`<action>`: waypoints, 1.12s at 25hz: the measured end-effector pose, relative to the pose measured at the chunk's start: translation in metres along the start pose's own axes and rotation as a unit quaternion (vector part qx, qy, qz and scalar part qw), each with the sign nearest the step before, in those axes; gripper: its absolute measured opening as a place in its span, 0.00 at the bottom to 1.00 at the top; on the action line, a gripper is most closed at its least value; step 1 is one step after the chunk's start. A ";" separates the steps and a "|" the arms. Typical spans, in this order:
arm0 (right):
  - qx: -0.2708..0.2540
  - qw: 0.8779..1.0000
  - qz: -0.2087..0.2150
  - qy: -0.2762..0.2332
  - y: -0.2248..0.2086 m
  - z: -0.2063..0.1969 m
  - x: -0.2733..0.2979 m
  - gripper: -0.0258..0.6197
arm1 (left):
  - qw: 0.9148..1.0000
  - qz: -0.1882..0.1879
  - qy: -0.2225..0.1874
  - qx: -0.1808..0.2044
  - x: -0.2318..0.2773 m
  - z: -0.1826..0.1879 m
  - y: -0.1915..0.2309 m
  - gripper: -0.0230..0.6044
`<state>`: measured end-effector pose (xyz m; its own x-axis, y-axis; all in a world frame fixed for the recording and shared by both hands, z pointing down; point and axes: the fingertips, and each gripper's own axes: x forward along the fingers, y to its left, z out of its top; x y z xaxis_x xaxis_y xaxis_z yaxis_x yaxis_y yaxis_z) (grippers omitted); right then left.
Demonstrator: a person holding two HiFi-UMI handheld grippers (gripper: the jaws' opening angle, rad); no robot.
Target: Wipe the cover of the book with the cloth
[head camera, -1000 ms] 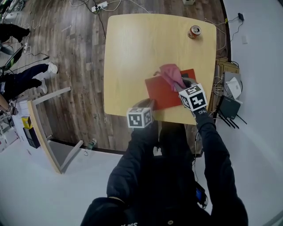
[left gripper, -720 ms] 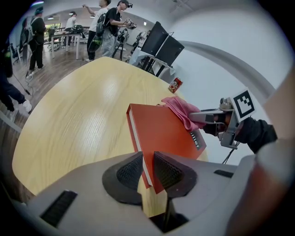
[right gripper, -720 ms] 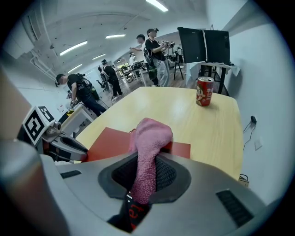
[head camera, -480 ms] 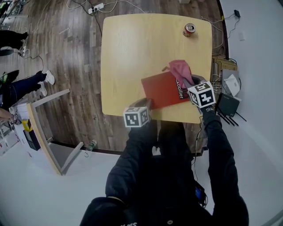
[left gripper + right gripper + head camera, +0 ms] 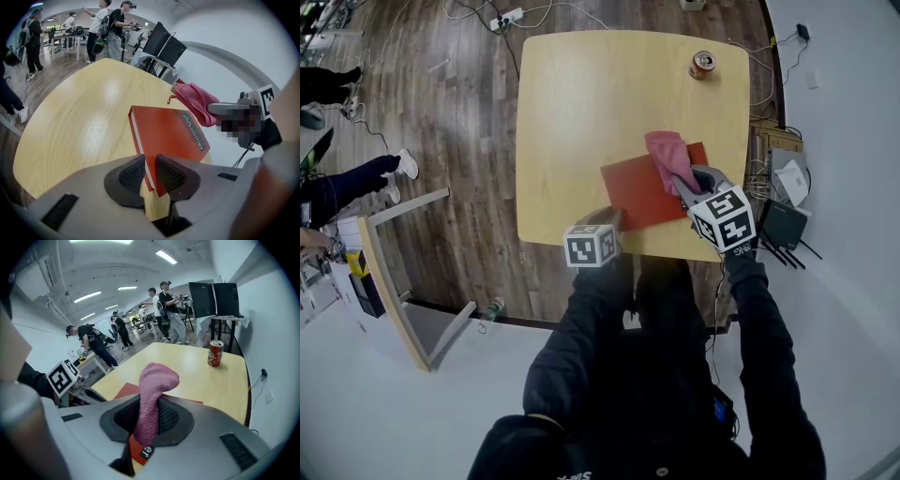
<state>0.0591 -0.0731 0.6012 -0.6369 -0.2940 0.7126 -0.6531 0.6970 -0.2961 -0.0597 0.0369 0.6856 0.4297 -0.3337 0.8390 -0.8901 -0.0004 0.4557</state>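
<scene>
Red book [image 5: 642, 192] lies flat, cover up, on the table [image 5: 581, 103], w/ the table's near edge just beside the book's near side. Left gripper [image 5: 150, 172] sits at the book's near left corner, jaws narrow & pinched on that corner, i.e. it acts as the anchor. Right gripper [image 5: 149, 414] is over the book's right side, jaws clamped on the pink cloth [image 5: 667, 156]. The cloth's free end flops out ahead of the jaws & drapes on the book's far right part, near the cover lettering. Drinks can [image 5: 703, 64] stands well beyond the book's far side, so no bother. Step in hand, by my read: mid-wipe, cloth being worked over the cover. To do it well, keep the right gripper low enough that the cloth, not the jaw tips, presses on the cover. The cloth is bunched, so prob. only a small patch touches; that calls for overlapping passes from the book's far edge to its near edge, then across to the left part. Run strokes toward or away from the pinched corner rather than sideways, since the book could pivot round that single hold. Use light, even pressure, esp. near the book's edges, where the cloth could catch & lift the cover or tug loose from the jaws. The left hold needs to be firm.
</scene>
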 end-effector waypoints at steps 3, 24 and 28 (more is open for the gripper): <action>-0.017 0.999 0.043 -0.008 0.041 0.006 0.012 0.16 | 1.000 0.001 0.000 0.000 0.001 0.000 0.000 0.19; -0.050 0.987 0.121 0.093 0.107 -0.053 0.081 0.16 | 1.000 0.001 -0.004 0.005 0.001 0.001 0.001 0.19; -0.033 0.989 0.105 0.094 0.097 -0.061 0.076 0.16 | 1.000 0.001 -0.003 0.006 0.001 0.001 0.002 0.19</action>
<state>-0.0280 0.0116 0.6655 -0.6644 -0.0149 0.7472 -0.4819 0.7728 -0.4130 -0.0610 0.0362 0.6867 0.4268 -0.3392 0.8383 -0.8928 -0.0104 0.4503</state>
